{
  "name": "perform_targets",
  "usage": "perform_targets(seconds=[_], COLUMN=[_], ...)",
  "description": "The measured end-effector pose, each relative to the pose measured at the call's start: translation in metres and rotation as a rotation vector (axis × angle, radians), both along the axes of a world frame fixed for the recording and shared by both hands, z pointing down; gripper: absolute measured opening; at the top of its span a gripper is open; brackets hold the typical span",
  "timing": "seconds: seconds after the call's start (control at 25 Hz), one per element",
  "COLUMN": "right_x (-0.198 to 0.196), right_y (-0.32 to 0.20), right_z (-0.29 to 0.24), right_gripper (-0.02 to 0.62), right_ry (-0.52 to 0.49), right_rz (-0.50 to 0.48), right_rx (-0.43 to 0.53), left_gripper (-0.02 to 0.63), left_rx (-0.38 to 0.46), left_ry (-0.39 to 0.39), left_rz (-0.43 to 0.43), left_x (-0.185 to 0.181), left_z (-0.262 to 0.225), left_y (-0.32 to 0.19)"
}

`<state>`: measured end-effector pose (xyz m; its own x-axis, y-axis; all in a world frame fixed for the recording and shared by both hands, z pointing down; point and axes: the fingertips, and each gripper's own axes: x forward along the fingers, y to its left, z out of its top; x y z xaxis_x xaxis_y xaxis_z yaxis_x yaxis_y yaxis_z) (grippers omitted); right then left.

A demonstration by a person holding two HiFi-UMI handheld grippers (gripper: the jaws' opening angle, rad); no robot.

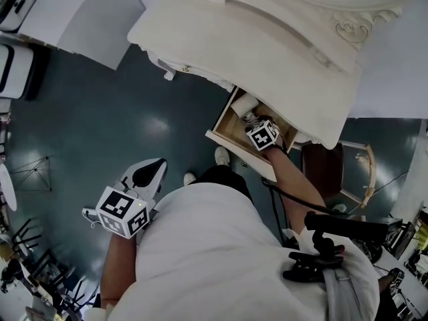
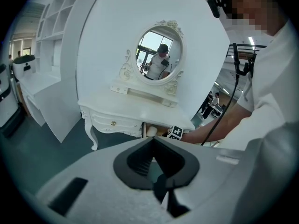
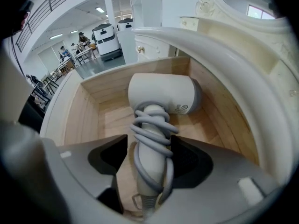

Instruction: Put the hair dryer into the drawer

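The white hair dryer point(image 3: 163, 94) lies on the floor of the open wooden drawer point(image 3: 84, 115), its grey cord wound round the handle. My right gripper point(image 3: 149, 157) points down into the drawer, open, with the handle between its jaws and the pads not pressing on it. In the head view the right gripper point(image 1: 254, 120) reaches into the drawer point(image 1: 224, 129), where part of the hair dryer point(image 1: 246, 104) shows. My left gripper point(image 1: 157, 167) hangs over the floor at the lower left, shut and empty. From the left gripper view, the left gripper point(image 2: 152, 141) faces the table.
The drawer belongs to a white dressing table point(image 1: 267, 39) with an oval mirror point(image 2: 159, 59). A dark-seated chair point(image 1: 331, 169) stands to the right of the drawer. White shelving point(image 2: 56, 41) stands at the left. A dark teal floor point(image 1: 100, 126) lies left of the table.
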<state>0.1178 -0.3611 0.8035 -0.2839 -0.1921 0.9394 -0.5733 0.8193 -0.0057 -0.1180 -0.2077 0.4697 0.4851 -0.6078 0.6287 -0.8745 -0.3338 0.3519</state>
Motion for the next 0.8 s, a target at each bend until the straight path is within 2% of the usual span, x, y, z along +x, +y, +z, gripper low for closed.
perform_targets(seconds=[0.44,0.72,0.8], right_x=[0.008,0.002,-0.001], right_y=[0.012,0.034,0.042], right_z=[-0.035,-0.063,-0.071], right_gripper=[0.281,0.201,0.156], right_ry=[0.018,-0.004,-0.015], right_rz=[0.081,0.104,0.113], right_rx=[0.071,0.12,0.142], left_gripper=[-0.005,-0.005,-0.005], left_rx=[0.049,0.075,0.085], left_ry=[0.026,0.044,0.049], left_rz=[0.029,0.047,0.056], left_x=[-0.022,-0.041,-0.044], left_z=[-0.01,-0.011,-0.012], left_y=[0.035,0.067,0.074])
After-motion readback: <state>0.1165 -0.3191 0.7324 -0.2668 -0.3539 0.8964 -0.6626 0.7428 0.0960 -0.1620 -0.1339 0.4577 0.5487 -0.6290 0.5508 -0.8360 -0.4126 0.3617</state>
